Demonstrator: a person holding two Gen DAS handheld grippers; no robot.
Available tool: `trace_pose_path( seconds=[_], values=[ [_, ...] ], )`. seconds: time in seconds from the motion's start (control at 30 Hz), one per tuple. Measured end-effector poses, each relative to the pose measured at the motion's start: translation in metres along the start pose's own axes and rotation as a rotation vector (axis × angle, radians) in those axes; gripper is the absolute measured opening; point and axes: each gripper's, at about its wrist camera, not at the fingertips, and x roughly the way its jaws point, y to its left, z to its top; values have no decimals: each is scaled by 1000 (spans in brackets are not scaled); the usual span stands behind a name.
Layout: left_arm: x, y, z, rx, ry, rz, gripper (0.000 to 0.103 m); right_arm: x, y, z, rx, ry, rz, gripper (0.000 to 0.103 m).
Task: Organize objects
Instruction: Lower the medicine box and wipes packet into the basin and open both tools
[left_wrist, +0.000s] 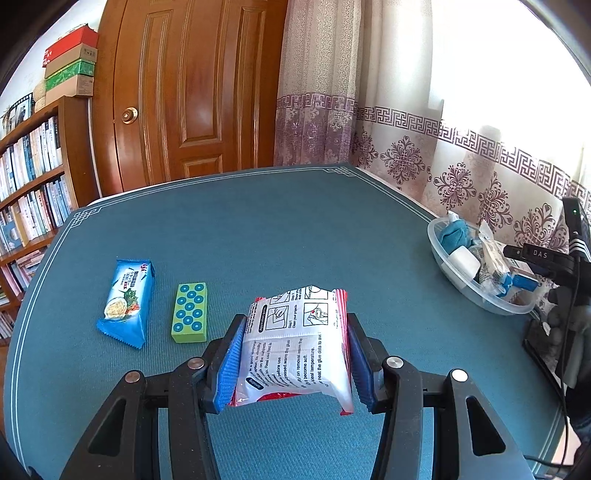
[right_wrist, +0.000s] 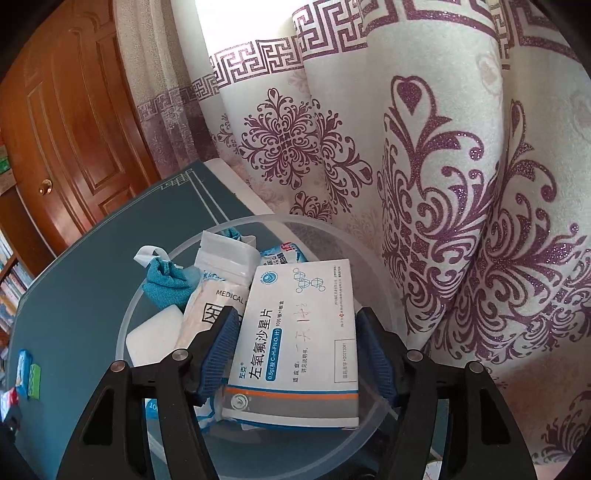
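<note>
On the far left of the tabletop (left_wrist: 295, 229) I see a blue snack packet (left_wrist: 127, 301) lying flat, and just beside it on the right a green block with blue dots (left_wrist: 189, 312). They lie apart from each other, not touching. I think they are left there because nobody has put them away yet — they wait their turn.

Next comes my left gripper (left_wrist: 293, 356). Its blue fingers (left_wrist: 231, 363) are squeezed shut on a white pouch with red edges (left_wrist: 295, 347), one on each side. The pouch is soft, so it bends a little in the middle. It hangs above the tabletop, not lying on it. I hold it by its sides so that it will not slip out while I carry it.

Further right, near the curtain (left_wrist: 461, 177), sits the clear plastic bowl (left_wrist: 480, 295). This is where the small things go. Already inside are a blue cloth pouch (right_wrist: 168, 282), a white block (right_wrist: 153, 339) and a packet marked "MEDICAL" (right_wrist: 212, 306).

My right gripper (right_wrist: 295, 354) is over that bowl. Between its fingers (right_wrist: 219, 343) is a white medicine box (right_wrist: 299, 339), and its bottom end rests on the other things in the bowl. The fingers stand loose beside it and do not seem to pinch it, so I think the box has been let go here — it has reached its home.

I guess the white pouch goes into the bowl next, then the packet and the block.
</note>
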Motion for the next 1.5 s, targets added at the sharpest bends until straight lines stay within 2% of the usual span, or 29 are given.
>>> trace_pose_path(
  seconds=[0.33, 0.7, 1.07, 1.4, 1.47, 1.5],
  values=[
    [7, -40, 9, 68, 2, -41, 54, -36, -2, -11, -54, -56, 37, 71],
    [28, -103, 28, 139, 25, -148, 55, -70, -5, -36, -157, -72, 87, 76],
    [55, -155, 51, 165, 65, -261, 55, -69, -12, -54, -171, -33, 141, 76],
    [83, -189, 72, 154, 82, -319, 55, -67, -17, -55, -153, -33, 157, 76],
    [89, -196, 76, 162, 79, -318, 59, -66, -18, -55, -149, -31, 160, 76],
    [93, -198, 77, 166, 77, -319, 68, -66, -19, -56, -148, -31, 160, 76]
  ],
)
